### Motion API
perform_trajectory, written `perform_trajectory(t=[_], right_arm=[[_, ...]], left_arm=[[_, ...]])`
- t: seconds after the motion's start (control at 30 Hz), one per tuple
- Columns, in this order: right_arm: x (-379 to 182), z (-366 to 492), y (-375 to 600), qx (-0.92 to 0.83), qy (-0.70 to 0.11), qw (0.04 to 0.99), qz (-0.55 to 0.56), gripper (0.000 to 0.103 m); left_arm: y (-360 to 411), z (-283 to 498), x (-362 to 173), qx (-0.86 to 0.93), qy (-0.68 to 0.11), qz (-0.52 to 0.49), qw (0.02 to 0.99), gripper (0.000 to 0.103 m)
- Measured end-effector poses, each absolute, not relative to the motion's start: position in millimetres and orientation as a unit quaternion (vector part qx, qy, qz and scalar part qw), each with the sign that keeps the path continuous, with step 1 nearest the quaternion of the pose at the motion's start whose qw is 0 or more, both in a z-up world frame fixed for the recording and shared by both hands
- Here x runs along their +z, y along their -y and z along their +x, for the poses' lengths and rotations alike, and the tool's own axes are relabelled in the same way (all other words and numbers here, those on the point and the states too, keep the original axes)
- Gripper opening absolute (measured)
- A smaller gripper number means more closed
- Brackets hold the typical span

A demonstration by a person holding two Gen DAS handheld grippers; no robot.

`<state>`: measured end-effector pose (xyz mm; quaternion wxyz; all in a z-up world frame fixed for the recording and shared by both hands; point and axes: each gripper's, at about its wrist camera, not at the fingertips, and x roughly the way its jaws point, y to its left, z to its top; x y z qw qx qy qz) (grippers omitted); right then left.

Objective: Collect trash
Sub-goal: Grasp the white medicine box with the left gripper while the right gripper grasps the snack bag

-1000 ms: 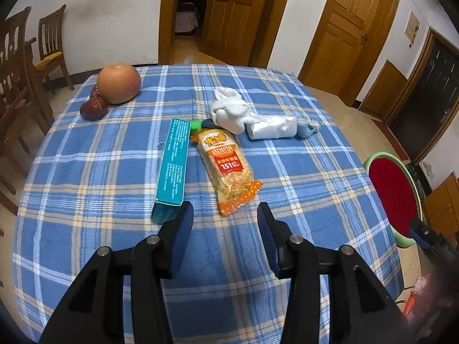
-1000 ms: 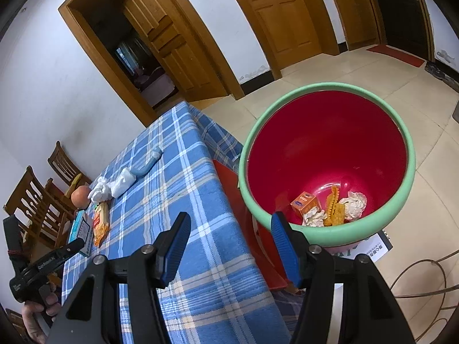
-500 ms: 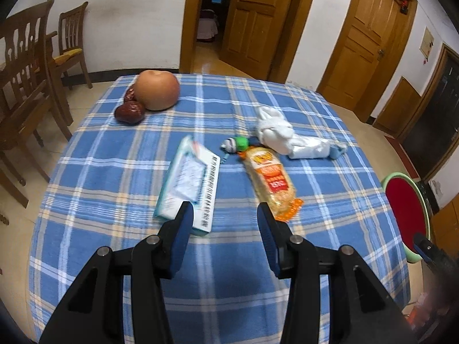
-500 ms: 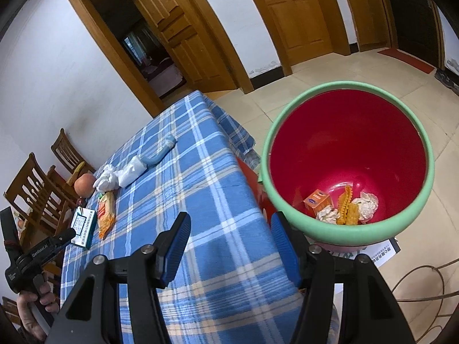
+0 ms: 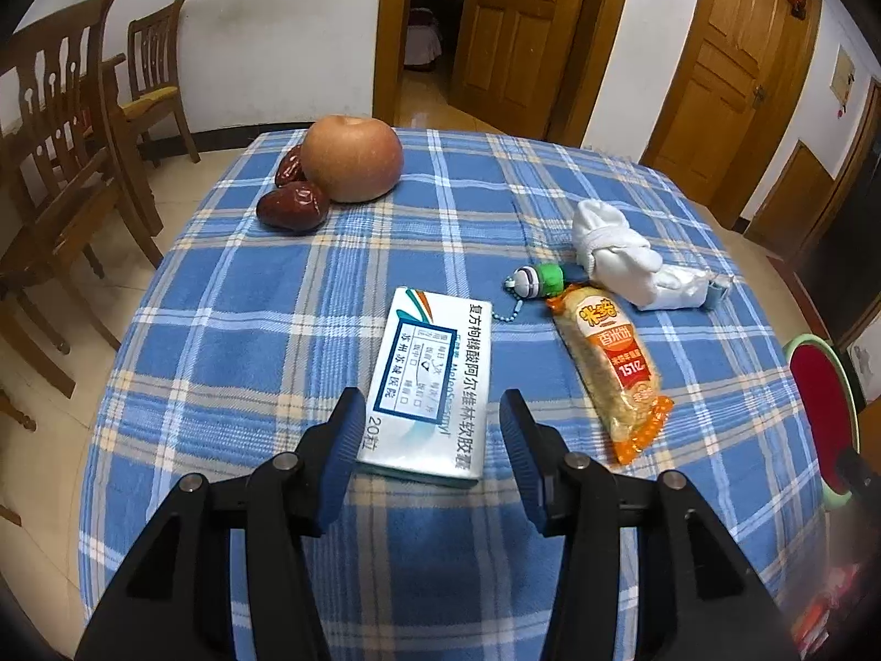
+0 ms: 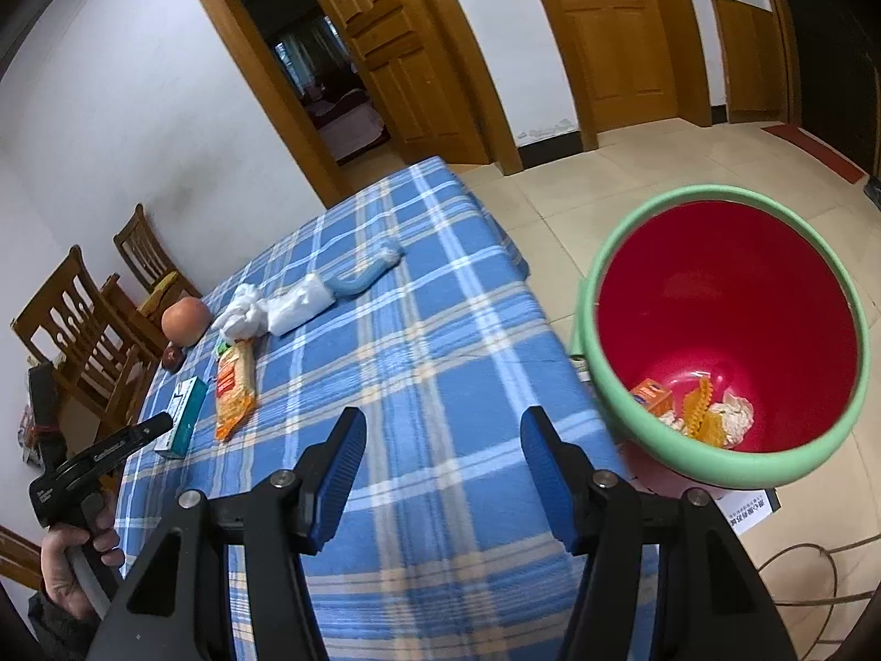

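A teal-and-white medicine box [image 5: 427, 385] is framed on the plaid-covered counter [image 5: 231, 297] by the left gripper [image 5: 429, 429], whose fingers are opening with nothing pressed between them. The right gripper [image 6: 440, 457] is held with fingers apart and empty beside the red bin [image 6: 727, 330], where scraps already lie. The flat box could be pushed along the cloth if the fingers are lowered too narrowly. The snack packet [image 5: 611, 363] lies close on one side; bare cloth is left on the other.

Left wrist view sits low, close over the tabletop [image 5: 231, 330]; right wrist view higher, bin [image 6: 605, 275] at 2 o'clock; both share the tabletop.
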<state>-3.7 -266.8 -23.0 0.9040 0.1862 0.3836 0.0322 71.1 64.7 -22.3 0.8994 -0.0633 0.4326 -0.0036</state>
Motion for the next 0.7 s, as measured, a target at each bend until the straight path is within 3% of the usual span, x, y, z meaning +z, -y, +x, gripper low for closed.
perform_trajectory(t=[0.7], right_arm=[[-21.7, 33.4, 185.7, 0.094, -0.414, 0.897, 0.125, 0.064]], left_arm=[[-68.8, 91.9, -38.2, -0.014, -0.437, -0.067, 0.897, 0.051]])
